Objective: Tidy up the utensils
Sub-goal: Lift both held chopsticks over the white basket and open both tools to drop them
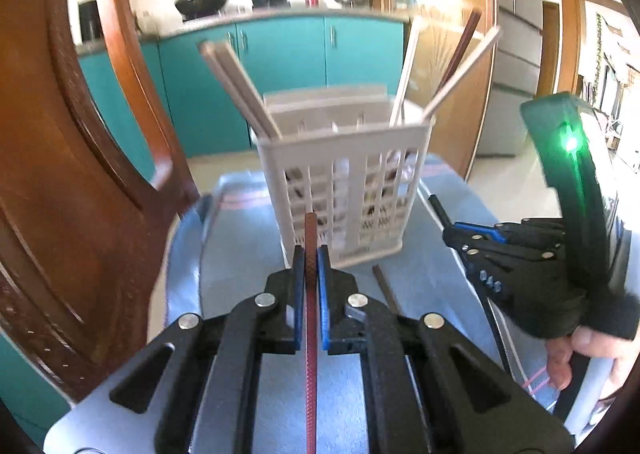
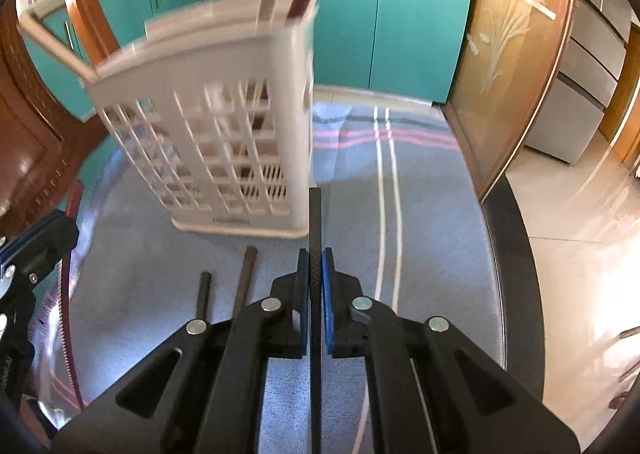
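Observation:
A white slotted utensil basket (image 1: 348, 190) stands on a blue cloth and holds several chopsticks (image 1: 240, 86). It also shows in the right wrist view (image 2: 224, 126). My left gripper (image 1: 311, 254) is shut on a red chopstick (image 1: 311, 318), just in front of the basket's base. My right gripper (image 2: 316, 254) is shut on a black chopstick (image 2: 315, 222), at the basket's right front corner. The right gripper also shows at the right of the left wrist view (image 1: 452, 232). Two loose chopsticks, one black (image 2: 203, 294) and one brown (image 2: 245, 278), lie on the cloth.
The blue striped cloth (image 2: 420, 194) covers a round dark table. A wooden chair back (image 1: 80, 158) stands close on the left. Teal kitchen cabinets (image 1: 280, 54) and a glass door panel (image 2: 508, 66) are beyond the table.

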Demonstrator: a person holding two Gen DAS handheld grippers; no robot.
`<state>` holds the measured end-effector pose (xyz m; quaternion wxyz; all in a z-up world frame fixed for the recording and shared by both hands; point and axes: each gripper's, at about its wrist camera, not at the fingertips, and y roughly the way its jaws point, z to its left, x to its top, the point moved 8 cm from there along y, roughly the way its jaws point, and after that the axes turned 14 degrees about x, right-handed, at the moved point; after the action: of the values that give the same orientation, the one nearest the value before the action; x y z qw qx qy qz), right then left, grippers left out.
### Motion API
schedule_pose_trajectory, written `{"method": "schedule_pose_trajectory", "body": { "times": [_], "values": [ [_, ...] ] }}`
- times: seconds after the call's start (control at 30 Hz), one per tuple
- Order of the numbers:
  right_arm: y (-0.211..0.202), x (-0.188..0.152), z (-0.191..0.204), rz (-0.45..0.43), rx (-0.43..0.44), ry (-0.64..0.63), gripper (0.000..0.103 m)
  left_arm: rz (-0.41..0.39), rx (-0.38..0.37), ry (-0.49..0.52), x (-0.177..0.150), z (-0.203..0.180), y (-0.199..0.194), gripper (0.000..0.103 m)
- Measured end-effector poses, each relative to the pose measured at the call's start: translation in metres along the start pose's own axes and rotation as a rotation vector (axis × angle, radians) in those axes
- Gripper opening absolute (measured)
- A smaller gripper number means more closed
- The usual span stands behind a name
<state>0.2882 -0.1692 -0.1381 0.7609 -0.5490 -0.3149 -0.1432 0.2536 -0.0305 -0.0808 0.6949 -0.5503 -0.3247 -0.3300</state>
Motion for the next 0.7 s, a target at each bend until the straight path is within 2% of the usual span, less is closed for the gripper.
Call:
{"method": "schedule_pose_trajectory", "body": {
  "times": [0.1, 0.3, 0.7],
  "values": [
    [-0.021, 0.005, 0.002, -0.049, 0.025, 0.004, 0.007, -0.053, 0.032, -0.013, 0.009, 0.005, -0.012, 0.007],
    [-0.071, 0.018, 0.004, -0.155, 0.085, 0.004, 0.007, -0.076, 0.047, -0.052, 0.024, 0.015, -0.028, 0.007],
    [-0.172, 0.068, 0.016, -0.388, 0.202, -0.019, 0.007, -0.159, 0.100, -0.039, 0.055, 0.019, -0.064, 0.007]
  ]
}}
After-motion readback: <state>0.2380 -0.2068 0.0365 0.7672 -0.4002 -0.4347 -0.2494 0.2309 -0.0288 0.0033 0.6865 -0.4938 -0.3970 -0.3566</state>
